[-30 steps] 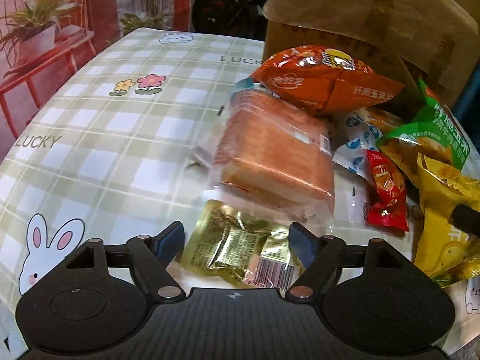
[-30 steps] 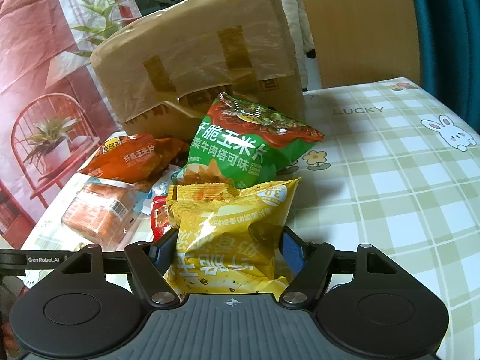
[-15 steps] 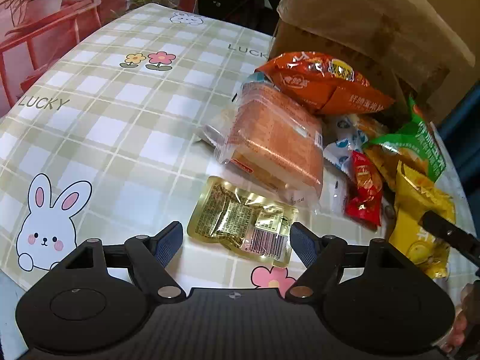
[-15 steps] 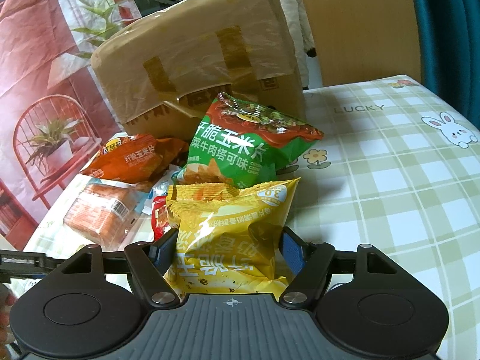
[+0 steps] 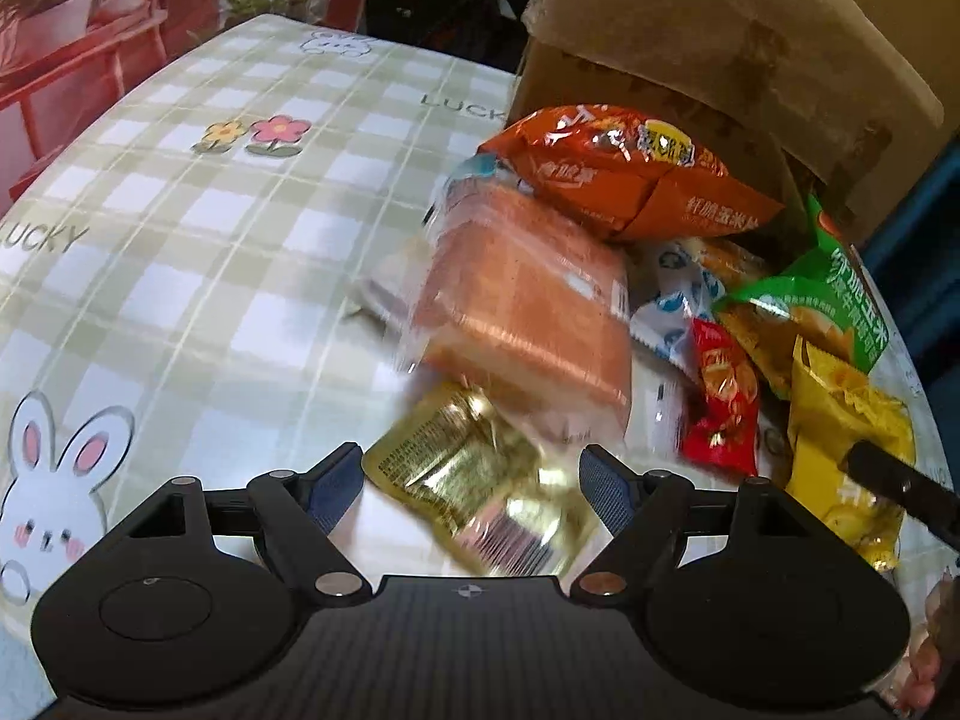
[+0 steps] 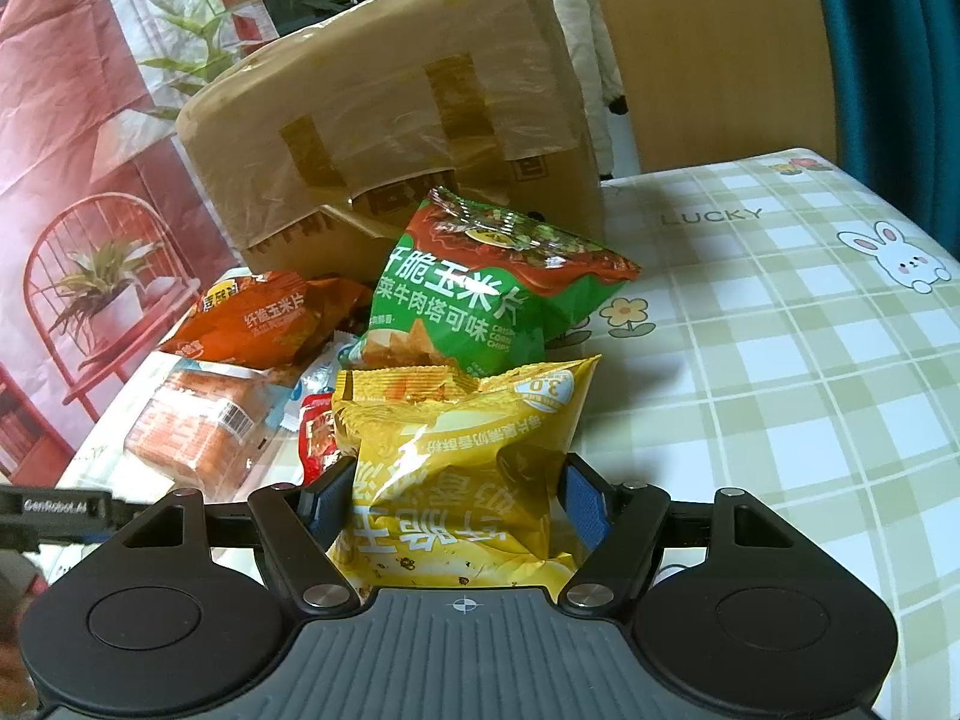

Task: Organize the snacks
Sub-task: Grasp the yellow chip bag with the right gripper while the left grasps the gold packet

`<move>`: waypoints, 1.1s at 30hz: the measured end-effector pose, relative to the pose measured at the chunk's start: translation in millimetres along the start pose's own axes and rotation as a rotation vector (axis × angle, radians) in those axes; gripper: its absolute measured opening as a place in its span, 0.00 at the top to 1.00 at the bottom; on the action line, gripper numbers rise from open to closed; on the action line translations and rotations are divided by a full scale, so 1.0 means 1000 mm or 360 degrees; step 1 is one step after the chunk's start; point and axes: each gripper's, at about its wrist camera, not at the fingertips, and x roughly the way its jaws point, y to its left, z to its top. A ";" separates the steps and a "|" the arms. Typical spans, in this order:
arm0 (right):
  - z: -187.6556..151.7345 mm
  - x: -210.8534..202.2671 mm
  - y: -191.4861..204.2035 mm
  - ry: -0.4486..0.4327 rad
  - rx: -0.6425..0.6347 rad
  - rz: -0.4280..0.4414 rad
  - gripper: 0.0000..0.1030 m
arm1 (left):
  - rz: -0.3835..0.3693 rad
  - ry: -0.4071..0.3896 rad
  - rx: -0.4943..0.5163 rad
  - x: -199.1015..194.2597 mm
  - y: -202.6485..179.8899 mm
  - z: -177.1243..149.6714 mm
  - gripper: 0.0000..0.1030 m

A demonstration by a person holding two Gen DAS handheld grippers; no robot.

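The tablecloth (image 5: 198,276) is a pale green and white check, printed with white rabbits, pink and yellow flowers and grey "LUCKY" lettering. Far right stands a plain brown cardboard box (image 6: 408,138). Near it lie an orange crisp bag (image 5: 624,174), a green crisp bag with red top (image 6: 480,294), a yellow crisp bag (image 6: 462,456), a small red packet (image 5: 723,402) and a shiny gold foil pouch (image 5: 474,474).

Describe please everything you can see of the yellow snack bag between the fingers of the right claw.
The yellow snack bag is a crinkled, glossy foil pouch with white Chinese lettering that reads upside down in the right wrist view, and a round blue "3.0" badge near its serrated far edge. It looks puffy and sealed. The right claw pinches its near part between both blue pads. The bag sits on the checked tablecloth, just in front of the green chip bag.
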 end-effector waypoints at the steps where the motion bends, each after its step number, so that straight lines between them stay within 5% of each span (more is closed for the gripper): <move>1: 0.000 0.000 0.000 0.0000 0.0000 0.0001 0.34 | -0.0005 -0.0010 0.0022 0.002 -0.001 0.002 0.22; 11: 0.000 0.000 0.000 -0.0002 0.0004 0.0003 0.34 | -0.0013 -0.0036 0.0128 0.006 -0.005 0.004 0.21; 17: -0.001 -0.001 0.000 -0.0005 0.0014 0.0008 0.34 | 0.0248 0.0011 0.0135 0.003 -0.022 -0.006 0.20; 25: -0.001 -0.001 -0.002 -0.0006 0.0030 0.0009 0.34 | 0.0114 0.0048 0.0084 -0.005 -0.026 -0.009 0.21; 33: -0.001 -0.002 -0.003 -0.0007 0.0032 0.0012 0.34 | 0.0160 -0.0026 0.0413 0.017 -0.044 -0.017 0.20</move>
